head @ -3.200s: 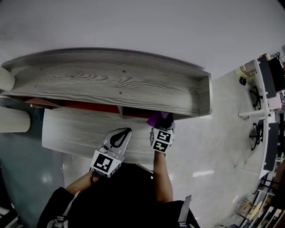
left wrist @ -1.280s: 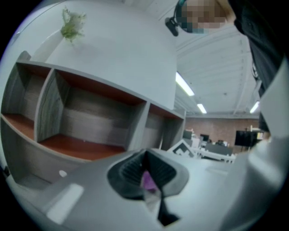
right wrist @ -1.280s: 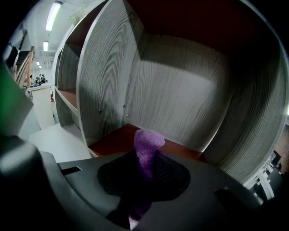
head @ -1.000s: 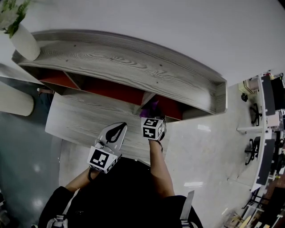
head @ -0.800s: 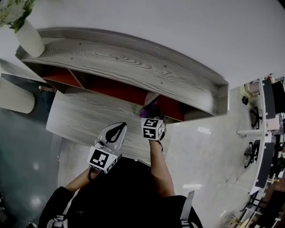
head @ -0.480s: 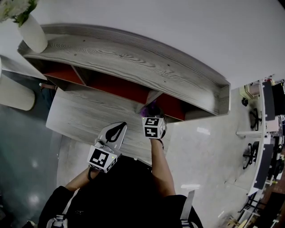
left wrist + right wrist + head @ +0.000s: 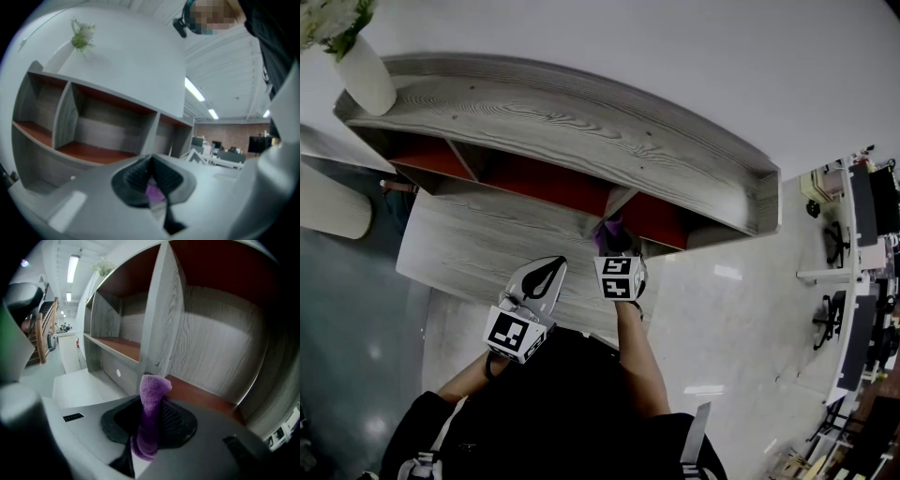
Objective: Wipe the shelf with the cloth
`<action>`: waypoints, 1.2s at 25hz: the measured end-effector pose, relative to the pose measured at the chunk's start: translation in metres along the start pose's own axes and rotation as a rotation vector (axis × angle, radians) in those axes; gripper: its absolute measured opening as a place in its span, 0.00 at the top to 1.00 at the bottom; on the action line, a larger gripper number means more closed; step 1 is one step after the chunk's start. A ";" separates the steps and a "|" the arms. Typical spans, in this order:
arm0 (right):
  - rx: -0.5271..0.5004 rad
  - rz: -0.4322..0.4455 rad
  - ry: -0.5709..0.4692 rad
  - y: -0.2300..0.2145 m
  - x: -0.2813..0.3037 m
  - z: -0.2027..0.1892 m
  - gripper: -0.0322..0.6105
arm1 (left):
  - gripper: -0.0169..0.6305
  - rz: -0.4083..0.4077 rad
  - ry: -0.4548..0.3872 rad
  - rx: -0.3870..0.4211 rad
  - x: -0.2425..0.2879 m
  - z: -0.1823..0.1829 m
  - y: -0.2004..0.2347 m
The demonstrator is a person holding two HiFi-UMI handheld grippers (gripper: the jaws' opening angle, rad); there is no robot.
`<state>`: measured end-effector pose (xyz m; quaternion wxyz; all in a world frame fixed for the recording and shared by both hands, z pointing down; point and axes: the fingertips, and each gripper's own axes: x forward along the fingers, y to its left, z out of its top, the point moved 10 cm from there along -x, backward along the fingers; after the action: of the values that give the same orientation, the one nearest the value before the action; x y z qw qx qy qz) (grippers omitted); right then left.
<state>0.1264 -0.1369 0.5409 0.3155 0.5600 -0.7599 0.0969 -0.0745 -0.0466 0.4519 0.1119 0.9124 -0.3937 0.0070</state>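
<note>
Head view: the right gripper (image 7: 617, 255) has the purple cloth (image 7: 609, 233) at the shelf (image 7: 581, 131) mouth. Left gripper view: the left gripper (image 7: 152, 180) has its fingers pressed together, idle. Right gripper view: the fingers clamp the cloth upright. Its tip should be pressed flat along the red floor (image 7: 201, 397).

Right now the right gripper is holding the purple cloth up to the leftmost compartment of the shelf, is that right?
Not quite. The right gripper is shut on the purple cloth, but it is at the rightmost compartment of the shelf, just right of the divider, not the leftmost. The right gripper view shows it.
</note>
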 end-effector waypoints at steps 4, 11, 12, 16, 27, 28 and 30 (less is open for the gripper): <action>-0.035 0.136 0.082 0.022 -0.015 -0.026 0.84 | 0.97 -0.016 0.000 0.008 0.003 0.002 -0.002; 0.116 -0.055 -0.087 -0.018 -0.060 -0.021 0.84 | 0.97 -0.040 0.005 0.005 0.009 0.000 -0.002; 0.137 -0.102 -0.109 -0.031 -0.064 -0.016 0.84 | 0.97 -0.045 0.006 0.007 0.010 0.000 -0.003; 0.197 -0.254 -0.127 -0.078 -0.068 -0.009 0.84 | 0.97 -0.062 0.001 0.009 0.014 0.003 -0.006; 0.293 -0.399 0.023 -0.119 -0.040 -0.036 0.84 | 0.97 -0.046 -0.004 0.021 0.015 0.008 0.000; 0.289 -0.402 0.045 -0.120 -0.036 -0.038 0.84 | 0.97 -0.047 -0.004 0.019 0.015 0.008 0.001; 0.280 -0.405 0.084 -0.120 -0.029 -0.040 0.84 | 0.97 -0.048 -0.001 0.019 0.016 0.007 0.002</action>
<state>0.2559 -0.1361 0.5303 0.2789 0.7347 -0.5976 0.1592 -0.0655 -0.0606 0.4468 0.1033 0.9226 -0.3716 0.0078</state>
